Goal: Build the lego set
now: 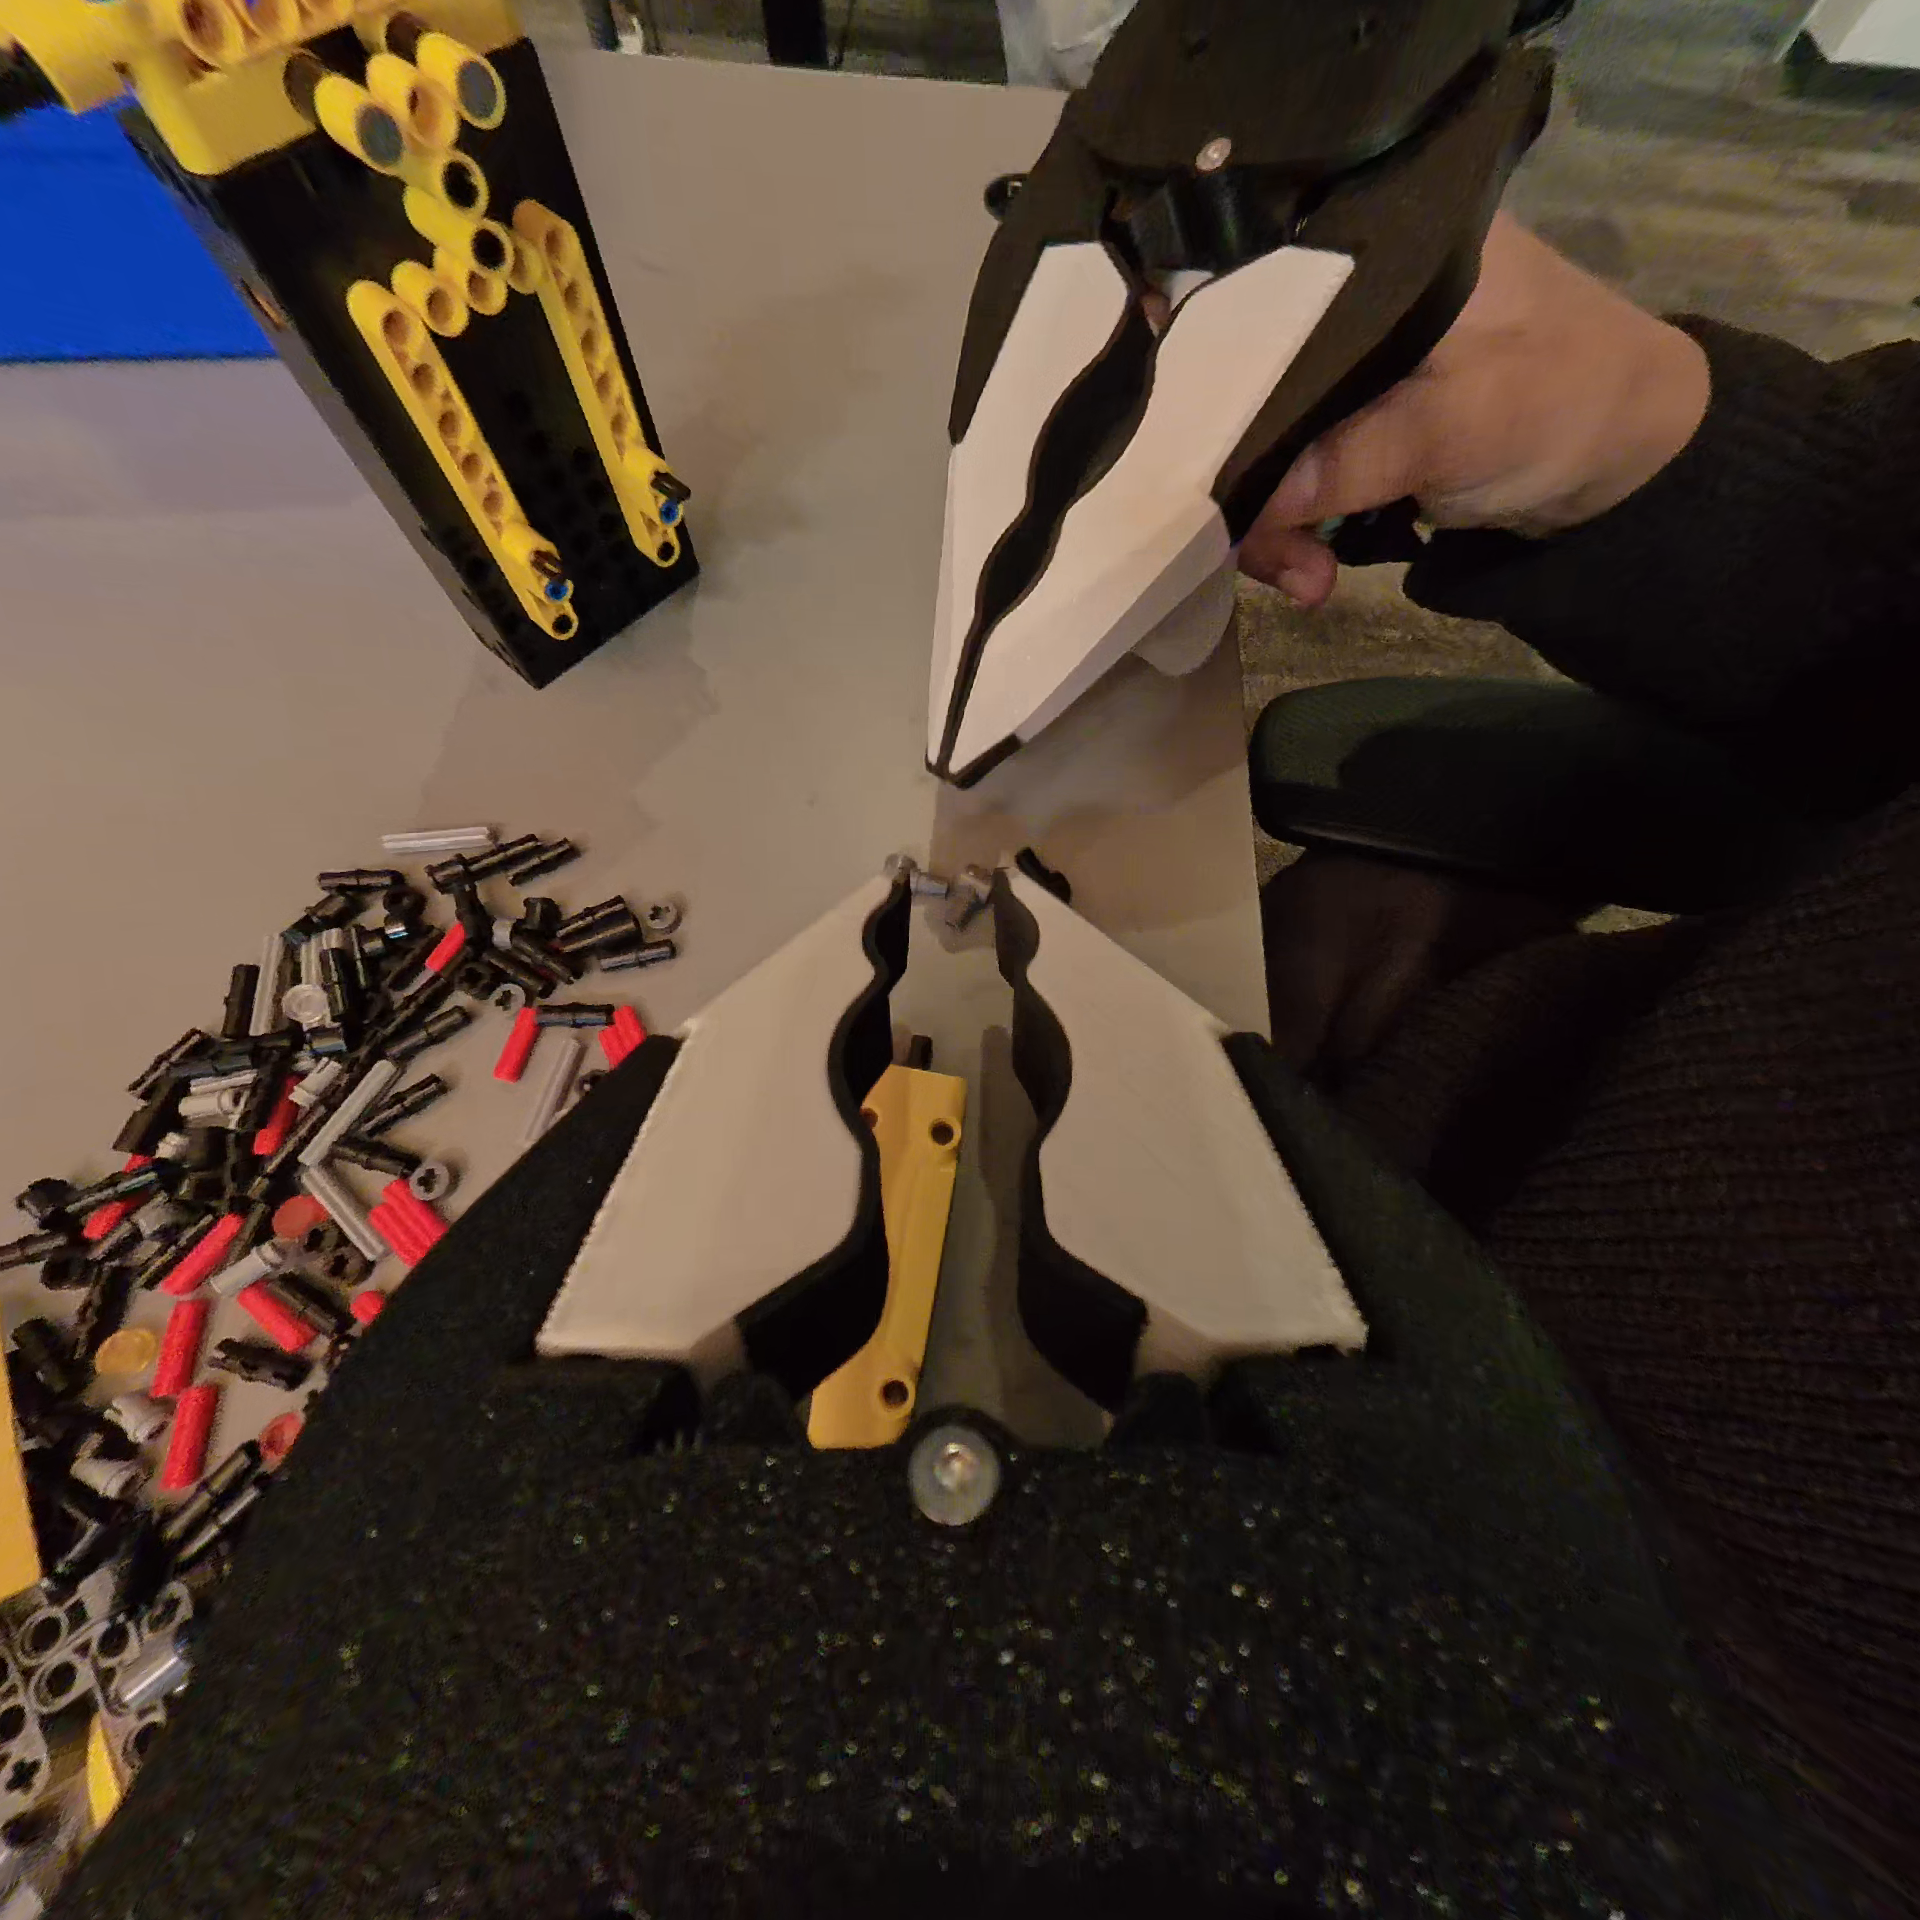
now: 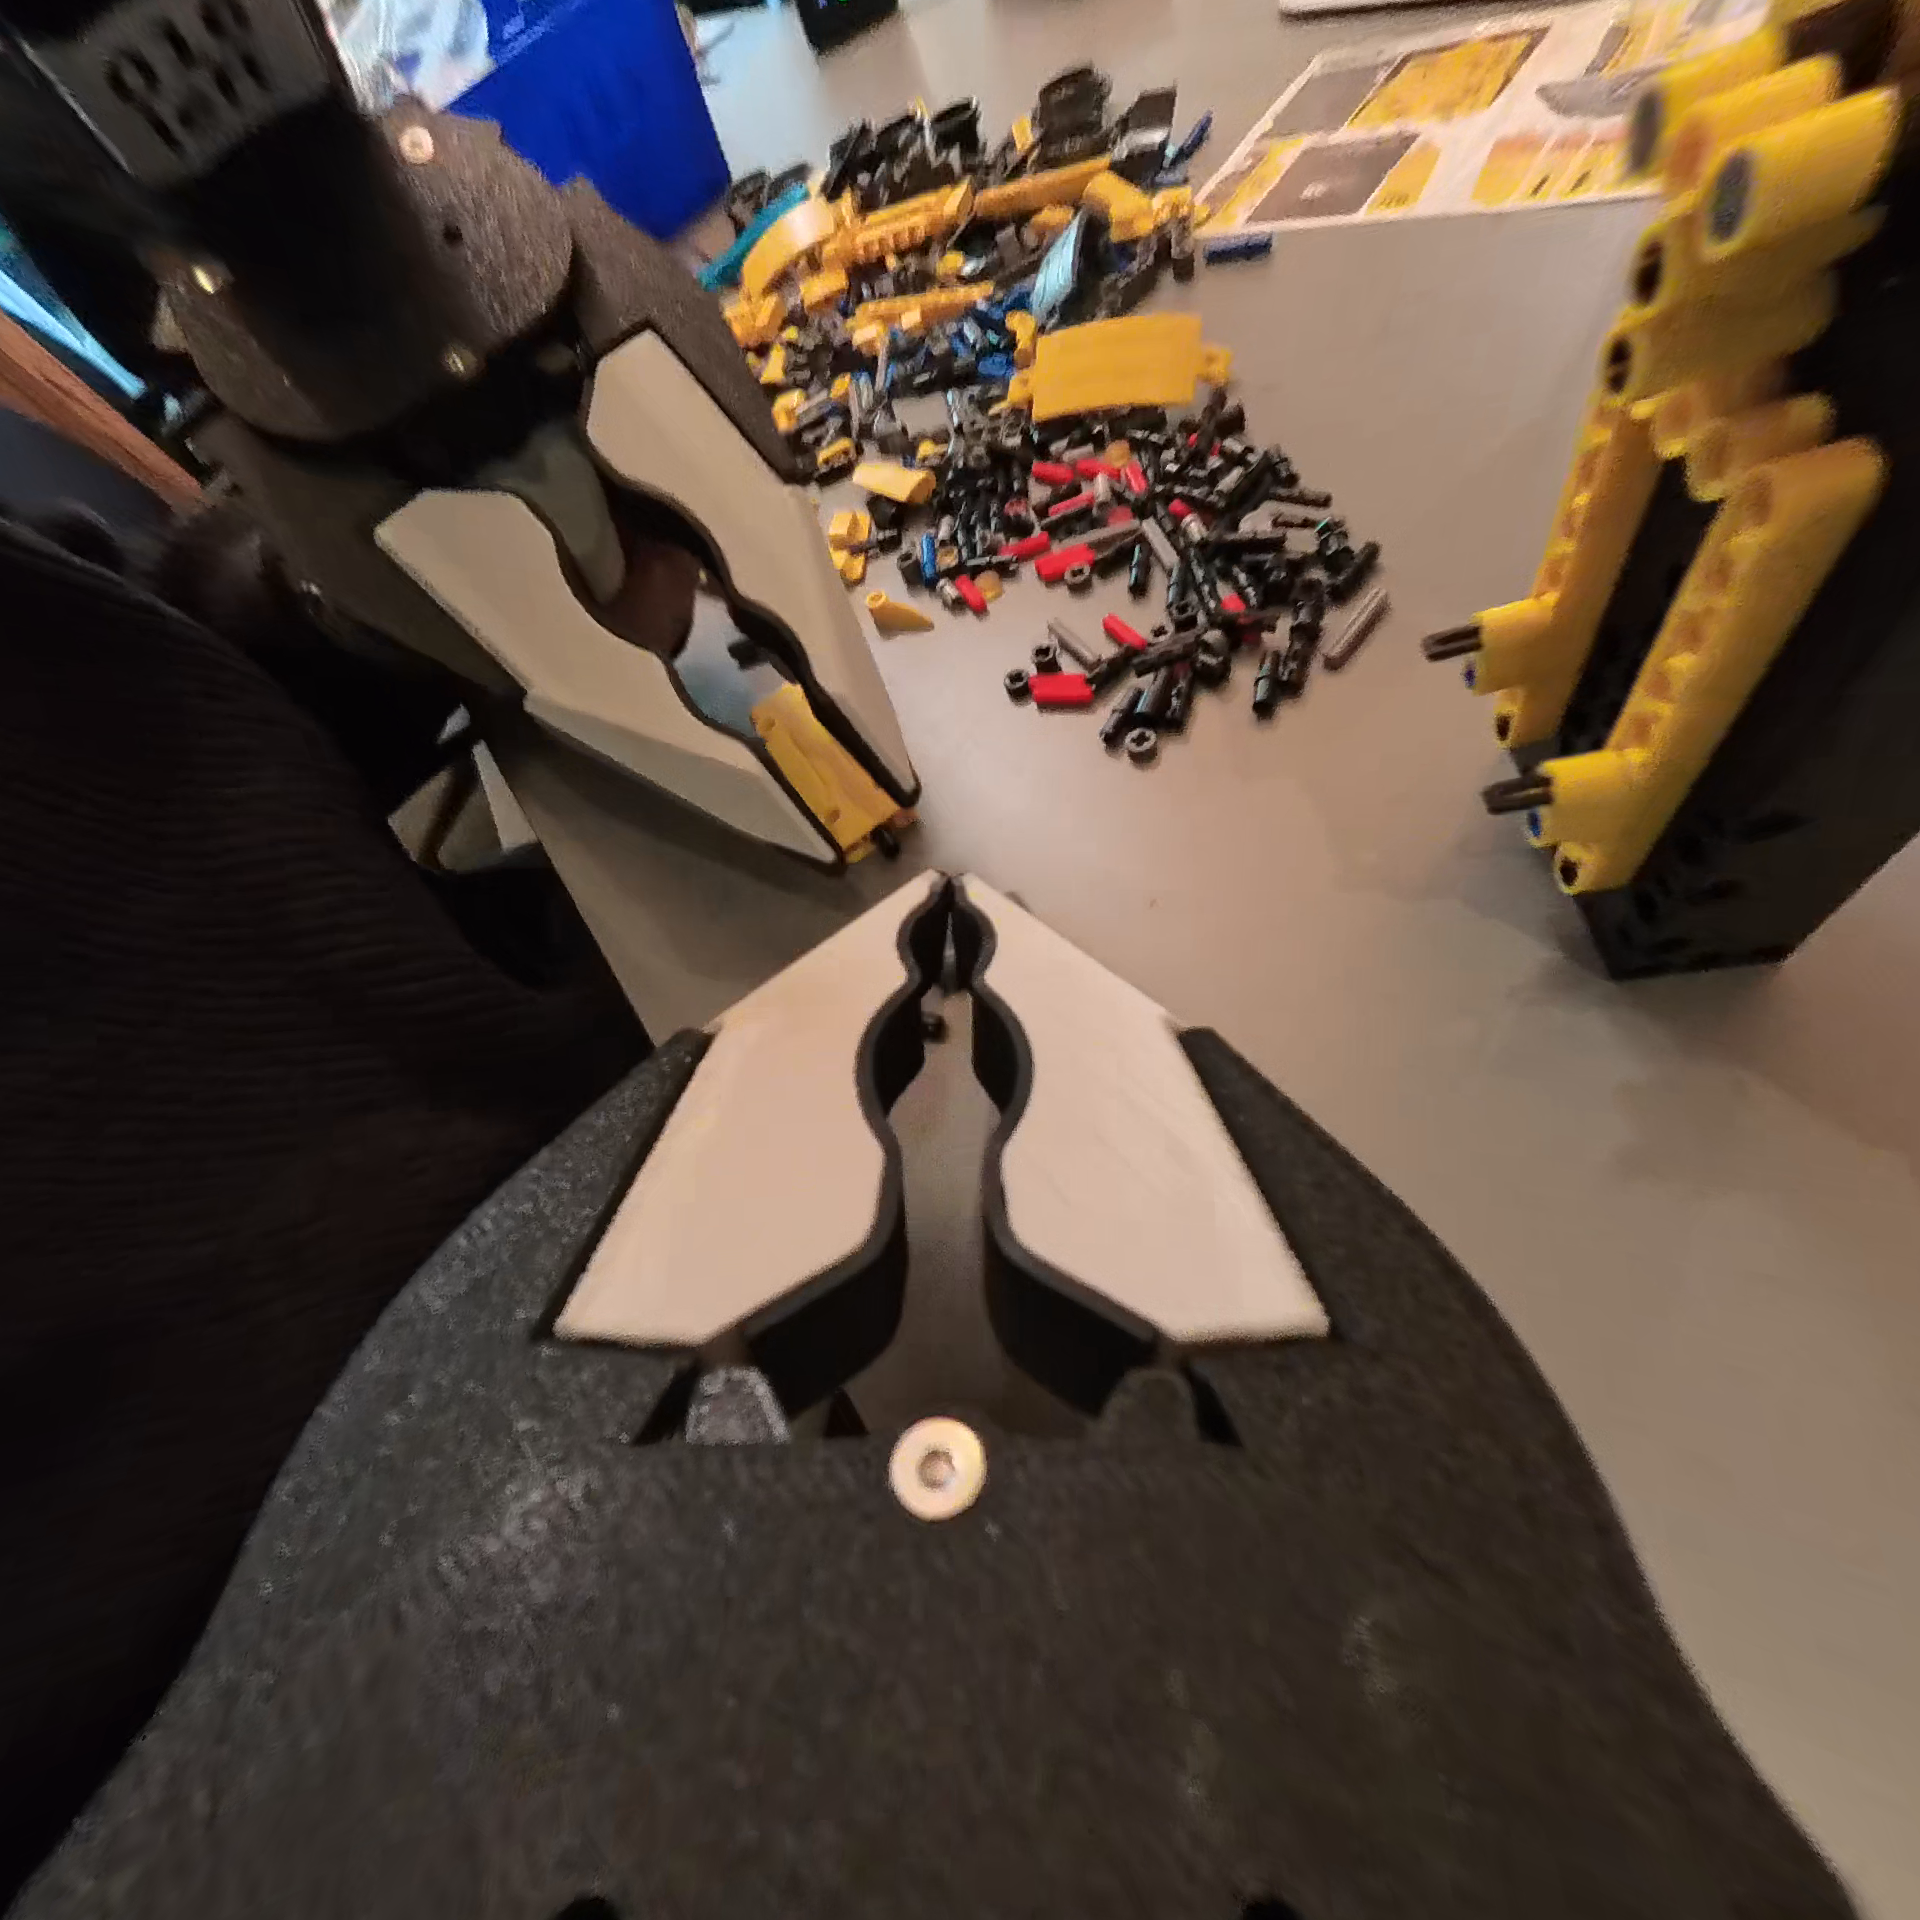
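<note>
My left gripper (image 1: 948, 883) is shut on a yellow studless beam (image 1: 912, 1236) with a black pin at its front end. The right wrist view shows it too, with the beam (image 2: 816, 764) clamped between the left gripper's (image 2: 873, 821) fingers just above the grey table (image 2: 1299, 1039). My right gripper (image 2: 951, 883) is shut, its tips meeting. It hovers over the table just ahead of the left one, and the left wrist view also shows it (image 1: 951, 774). A few small grey pins (image 1: 940, 891) lie on the table between the two grippers.
A black and yellow build (image 1: 416, 343) stands at the far left, and also shows on the right in the right wrist view (image 2: 1714, 623). Loose black, red and grey pins (image 1: 312, 1091) lie left. Yellow parts (image 2: 987, 270) and a printed sheet (image 2: 1382, 125) lie farther back. The table edge (image 1: 1252, 831) and a chair armrest (image 1: 1507, 769) are right. Only a small space, under 4 cm, lies between the two pairs of fingers.
</note>
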Action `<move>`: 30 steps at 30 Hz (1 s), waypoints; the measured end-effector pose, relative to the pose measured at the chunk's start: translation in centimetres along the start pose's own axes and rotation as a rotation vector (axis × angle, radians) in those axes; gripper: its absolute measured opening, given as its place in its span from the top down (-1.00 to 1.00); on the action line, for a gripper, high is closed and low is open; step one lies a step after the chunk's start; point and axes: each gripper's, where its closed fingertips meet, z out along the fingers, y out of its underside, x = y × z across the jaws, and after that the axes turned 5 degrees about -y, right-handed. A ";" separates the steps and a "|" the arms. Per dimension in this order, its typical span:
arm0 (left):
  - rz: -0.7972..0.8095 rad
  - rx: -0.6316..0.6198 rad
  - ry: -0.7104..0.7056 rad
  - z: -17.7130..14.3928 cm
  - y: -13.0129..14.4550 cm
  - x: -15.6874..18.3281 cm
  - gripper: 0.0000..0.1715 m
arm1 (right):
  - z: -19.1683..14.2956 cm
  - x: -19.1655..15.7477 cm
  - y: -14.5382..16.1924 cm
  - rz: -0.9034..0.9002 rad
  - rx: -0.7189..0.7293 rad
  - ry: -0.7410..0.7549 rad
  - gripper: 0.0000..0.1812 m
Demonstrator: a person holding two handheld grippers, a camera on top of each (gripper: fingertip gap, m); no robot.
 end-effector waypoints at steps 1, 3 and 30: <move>0.001 -0.004 -0.010 0.0 0.1 -0.2 0.82 | -0.2 0.1 -0.2 0.008 0.013 0.006 1.00; 0.004 -0.021 -0.026 -0.1 0.4 -0.6 0.82 | -0.3 0.3 -0.1 0.005 0.009 0.023 1.00; -0.161 0.361 0.040 -5.9 -3.1 -1.5 0.82 | -3.1 -5.7 -8.2 0.064 0.589 -0.438 0.93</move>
